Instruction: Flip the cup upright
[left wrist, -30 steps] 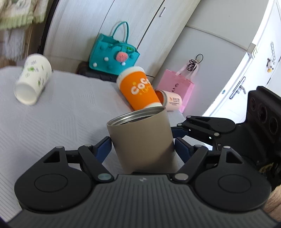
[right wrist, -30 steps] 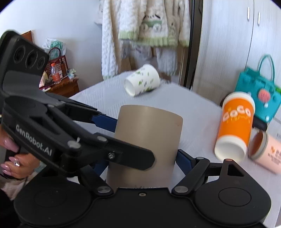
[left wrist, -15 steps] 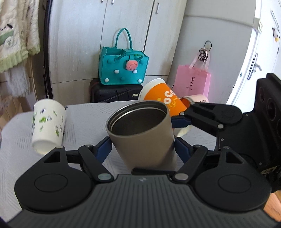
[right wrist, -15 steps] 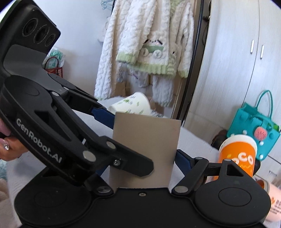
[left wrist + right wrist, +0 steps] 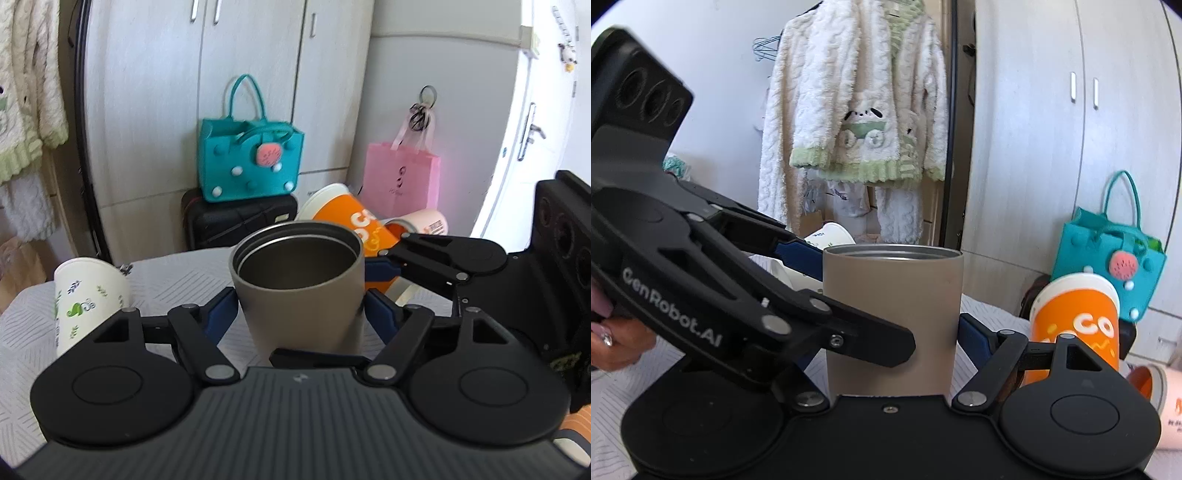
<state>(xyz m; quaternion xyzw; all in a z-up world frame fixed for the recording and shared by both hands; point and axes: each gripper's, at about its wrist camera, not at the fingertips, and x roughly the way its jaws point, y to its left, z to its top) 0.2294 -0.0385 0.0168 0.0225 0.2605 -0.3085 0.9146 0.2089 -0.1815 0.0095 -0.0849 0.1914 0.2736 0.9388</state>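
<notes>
A tan metal cup (image 5: 301, 295) with a steel inside stands mouth up, held between both grippers over the grey-white tablecloth (image 5: 29, 332). My left gripper (image 5: 301, 314) is shut on its sides with blue pads. My right gripper (image 5: 892, 332) is also shut on the cup (image 5: 892, 317), coming in from the right side of the left wrist view. The cup's base is hidden behind the gripper bodies, so I cannot tell if it touches the table.
A white leaf-print paper cup (image 5: 86, 299) lies on its side at left. An orange cup (image 5: 351, 221) and a pink cup (image 5: 424, 225) lie tipped at the far right. A teal bag (image 5: 251, 162), black case (image 5: 240, 221) and pink bag (image 5: 402, 181) stand beyond the table.
Both grippers have turned the tan cup from mouth tilted away to upright, so its open mouth now faces up. Both views swung up toward the wardrobe and hanging cardigan.
</notes>
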